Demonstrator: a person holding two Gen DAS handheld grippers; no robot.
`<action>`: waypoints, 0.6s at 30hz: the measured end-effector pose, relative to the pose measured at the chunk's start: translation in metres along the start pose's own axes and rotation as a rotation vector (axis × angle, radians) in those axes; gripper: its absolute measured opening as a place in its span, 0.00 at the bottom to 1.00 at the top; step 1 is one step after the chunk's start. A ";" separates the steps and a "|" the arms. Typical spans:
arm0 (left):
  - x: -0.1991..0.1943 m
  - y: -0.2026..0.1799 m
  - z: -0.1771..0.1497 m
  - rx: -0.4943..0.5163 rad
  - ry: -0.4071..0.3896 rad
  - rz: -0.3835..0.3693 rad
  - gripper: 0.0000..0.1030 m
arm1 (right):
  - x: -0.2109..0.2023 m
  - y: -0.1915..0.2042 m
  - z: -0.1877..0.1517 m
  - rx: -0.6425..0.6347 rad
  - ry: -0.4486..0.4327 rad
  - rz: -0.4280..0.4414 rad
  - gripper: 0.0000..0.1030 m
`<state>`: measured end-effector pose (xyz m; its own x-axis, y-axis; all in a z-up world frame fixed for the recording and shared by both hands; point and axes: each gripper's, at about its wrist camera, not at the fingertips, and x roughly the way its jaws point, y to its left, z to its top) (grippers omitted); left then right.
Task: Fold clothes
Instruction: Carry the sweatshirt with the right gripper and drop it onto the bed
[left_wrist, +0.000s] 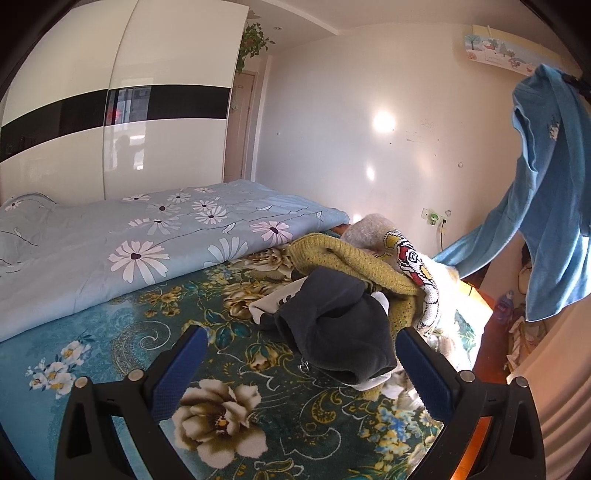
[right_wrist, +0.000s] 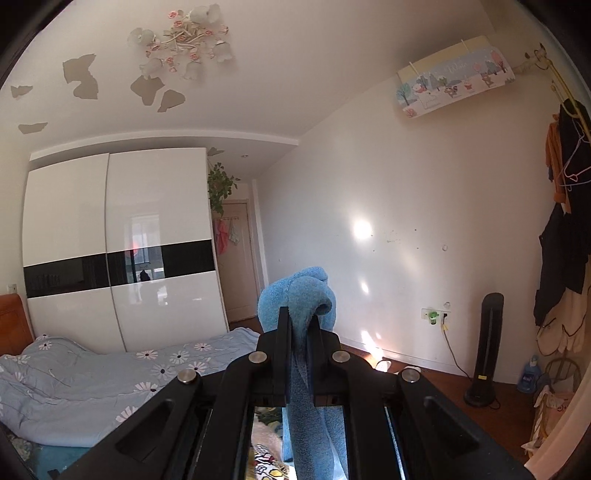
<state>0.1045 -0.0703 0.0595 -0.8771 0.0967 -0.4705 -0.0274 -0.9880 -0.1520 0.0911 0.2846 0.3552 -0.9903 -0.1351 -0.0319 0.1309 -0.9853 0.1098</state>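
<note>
A light blue long-sleeved top (left_wrist: 550, 192) hangs in the air at the right of the left wrist view, one sleeve trailing down toward the clothes pile. My right gripper (right_wrist: 300, 314) is shut on a bunched fold of that blue top (right_wrist: 299, 291), raised high above the bed. My left gripper (left_wrist: 301, 339) is open, low over the teal floral bedspread (left_wrist: 155, 332), just short of a dark navy garment (left_wrist: 332, 321). Behind it lie a mustard knit sweater (left_wrist: 343, 262), a patterned white knit (left_wrist: 417, 266) and a grey fuzzy piece (left_wrist: 369, 229).
A folded pale blue daisy quilt (left_wrist: 129, 243) covers the bed's left half. A white wardrobe (right_wrist: 122, 243) stands behind. A black tower heater (right_wrist: 485, 347), a wall socket (right_wrist: 434, 315) and a coat rack with hanging clothes (right_wrist: 565, 221) are along the right wall.
</note>
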 end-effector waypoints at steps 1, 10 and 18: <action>-0.007 0.008 -0.001 -0.007 -0.007 0.009 1.00 | -0.004 0.014 0.003 -0.010 -0.013 0.023 0.06; -0.072 0.078 -0.015 -0.067 -0.068 0.087 1.00 | -0.039 0.161 0.025 -0.079 -0.099 0.301 0.06; -0.156 0.180 -0.048 -0.185 -0.128 0.238 1.00 | -0.039 0.337 -0.008 -0.067 -0.015 0.654 0.06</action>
<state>0.2594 -0.2576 0.0641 -0.9019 -0.1618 -0.4004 0.2630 -0.9412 -0.2120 0.1746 -0.0432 0.3857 -0.7058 -0.7075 0.0348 0.7084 -0.7047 0.0399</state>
